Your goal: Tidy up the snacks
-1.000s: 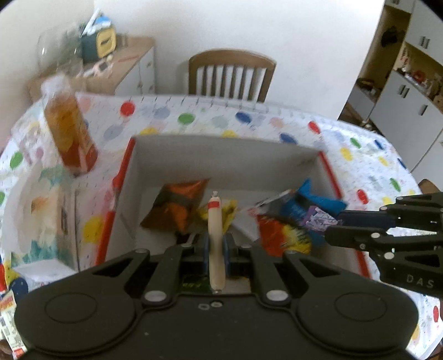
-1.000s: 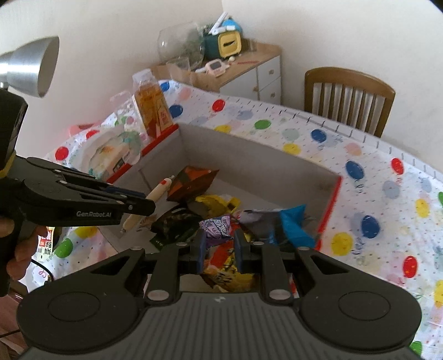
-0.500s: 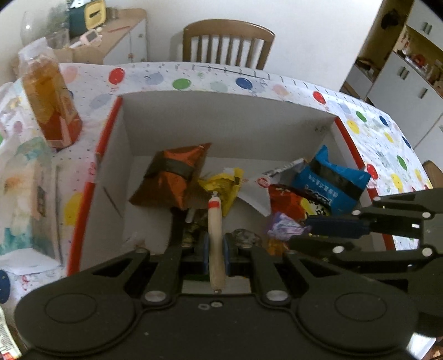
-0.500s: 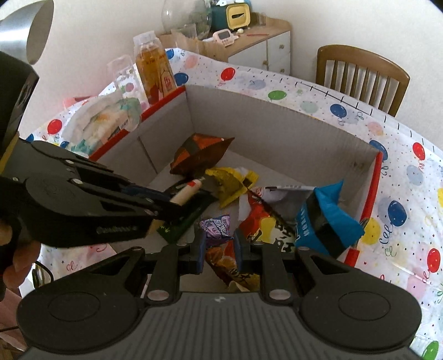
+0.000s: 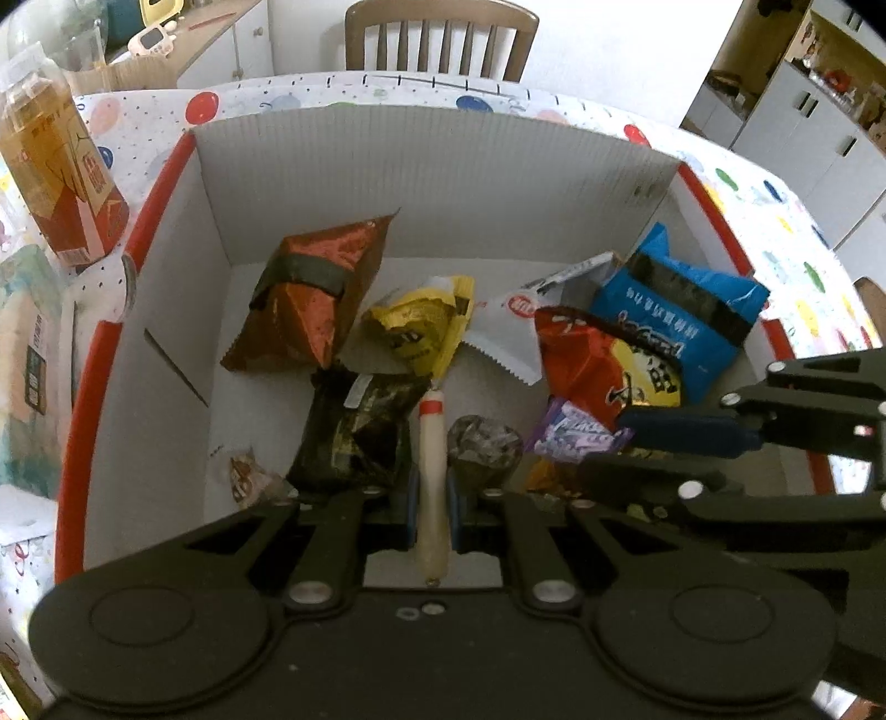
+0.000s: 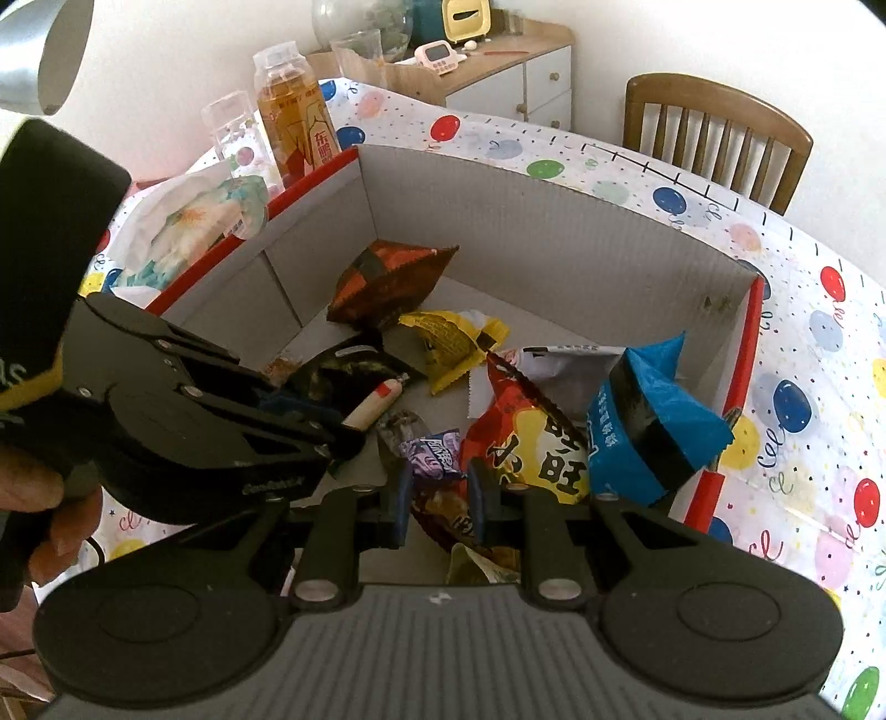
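Note:
A white cardboard box with a red rim stands on the balloon-print tablecloth. In it lie a brown-orange bag, a yellow packet, a red bag, a blue bag and a dark packet. My left gripper is shut on a beige sausage stick with a red band, low over the box floor. The right gripper is shut on a small purple candy wrapper just above the red bag. The two grippers sit side by side inside the box.
A tea bottle and a tissue pack stand left of the box, with a drinking glass behind them. A wooden chair is at the table's far side. A person's hand holds the left gripper.
Both grippers have sunk down into the box, each still holding its item. The snacks in the box have not moved.

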`<state>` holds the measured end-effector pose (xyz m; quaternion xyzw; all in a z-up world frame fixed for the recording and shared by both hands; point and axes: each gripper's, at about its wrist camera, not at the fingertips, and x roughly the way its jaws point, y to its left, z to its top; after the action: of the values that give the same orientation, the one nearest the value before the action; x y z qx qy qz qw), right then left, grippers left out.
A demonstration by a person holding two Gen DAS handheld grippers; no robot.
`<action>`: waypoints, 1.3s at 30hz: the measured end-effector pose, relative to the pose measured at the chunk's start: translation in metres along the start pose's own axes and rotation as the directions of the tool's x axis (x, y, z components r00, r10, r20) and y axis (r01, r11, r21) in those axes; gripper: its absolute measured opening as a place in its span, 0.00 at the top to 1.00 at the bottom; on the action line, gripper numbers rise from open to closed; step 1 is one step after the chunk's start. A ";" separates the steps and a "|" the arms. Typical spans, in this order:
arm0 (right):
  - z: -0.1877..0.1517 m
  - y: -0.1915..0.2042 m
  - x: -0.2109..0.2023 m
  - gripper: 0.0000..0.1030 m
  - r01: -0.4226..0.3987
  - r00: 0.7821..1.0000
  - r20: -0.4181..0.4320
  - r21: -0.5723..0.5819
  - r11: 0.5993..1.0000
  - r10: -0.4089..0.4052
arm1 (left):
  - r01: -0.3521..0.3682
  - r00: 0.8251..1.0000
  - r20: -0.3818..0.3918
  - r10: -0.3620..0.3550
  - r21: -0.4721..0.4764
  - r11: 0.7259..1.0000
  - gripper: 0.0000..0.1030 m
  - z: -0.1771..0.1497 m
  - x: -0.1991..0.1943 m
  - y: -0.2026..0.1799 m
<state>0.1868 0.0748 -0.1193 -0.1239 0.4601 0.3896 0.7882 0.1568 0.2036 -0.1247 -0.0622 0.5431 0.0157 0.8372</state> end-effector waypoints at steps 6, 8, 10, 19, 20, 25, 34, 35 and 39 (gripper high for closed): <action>0.000 -0.005 -0.005 0.74 -0.014 1.000 0.003 0.026 1.000 0.014 | -0.027 1.000 -0.006 0.027 0.000 1.000 0.85 -0.002 0.002 -0.001; -0.001 -0.007 -0.008 0.72 -0.018 1.000 0.007 0.032 0.999 0.018 | -0.033 0.999 -0.001 0.033 0.000 0.999 0.84 -0.002 0.001 -0.001; -0.002 -0.008 -0.011 0.72 -0.025 1.000 0.010 0.038 0.999 0.025 | -0.037 0.999 0.009 0.037 -0.003 0.999 0.80 -0.003 -0.002 -0.001; -0.008 -0.014 -0.037 0.72 -0.060 0.997 0.053 0.058 0.997 0.056 | -0.042 0.997 0.069 0.042 0.002 0.999 0.63 -0.007 -0.028 -0.006; -0.008 -0.016 -0.041 0.71 -0.062 0.997 0.059 0.062 0.996 0.058 | -0.042 0.996 0.076 0.041 0.003 0.999 0.61 -0.007 -0.031 -0.007; -0.013 -0.021 -0.064 0.40 -0.073 0.990 0.126 0.079 0.994 0.063 | -0.042 0.991 0.125 0.041 0.006 0.999 0.53 -0.008 -0.049 -0.012; -0.018 -0.034 -0.100 0.31 -0.089 0.977 0.205 0.108 0.990 0.066 | -0.041 0.976 0.216 0.038 0.010 0.999 0.41 -0.011 -0.080 -0.026; -0.020 -0.035 -0.104 0.30 -0.091 0.975 0.213 0.111 0.990 0.066 | -0.041 0.974 0.224 0.037 0.011 0.999 0.39 -0.012 -0.082 -0.028; -0.025 -0.039 -0.116 0.26 -0.095 0.969 0.240 0.124 0.988 0.063 | -0.040 0.964 0.263 0.036 0.011 0.999 0.31 -0.014 -0.094 -0.034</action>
<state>0.1681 -0.0229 -0.0438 -0.0049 0.3932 0.4008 0.8275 0.1083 0.1717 -0.0419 -0.0423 0.4286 0.0354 0.9018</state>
